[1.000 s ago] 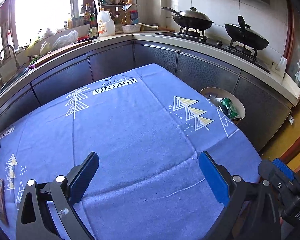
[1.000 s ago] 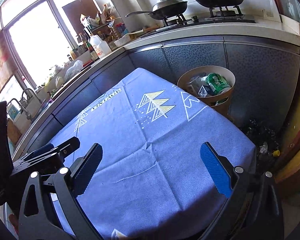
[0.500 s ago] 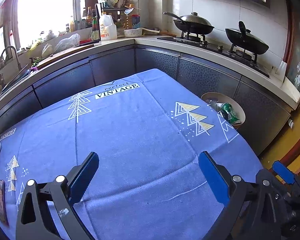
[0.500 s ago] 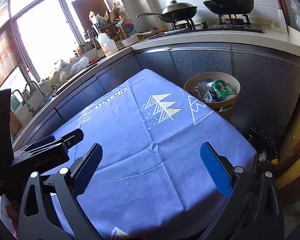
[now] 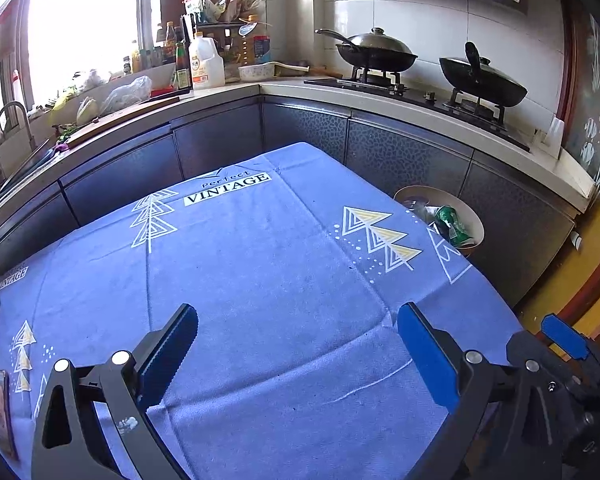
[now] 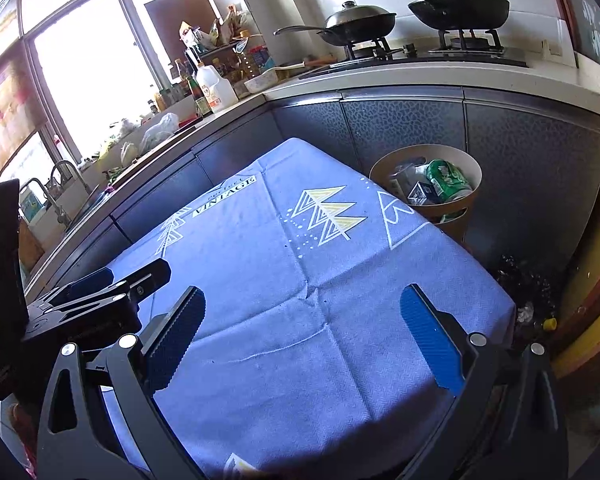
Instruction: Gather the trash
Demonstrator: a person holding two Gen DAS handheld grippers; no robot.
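Both grippers have drawn back and risen from the blue-clothed tabletop [image 5: 284, 280].

Left gripper [image 5: 298, 344] and right gripper [image 6: 302, 332] hover with jaws spread, empty. Trash, including a green can [image 6: 446, 180], sits in the bin [image 6: 466, 200] past the far corner, so collection looks finished.

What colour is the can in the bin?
Green, with white markings: the can shows best in the right wrist view.
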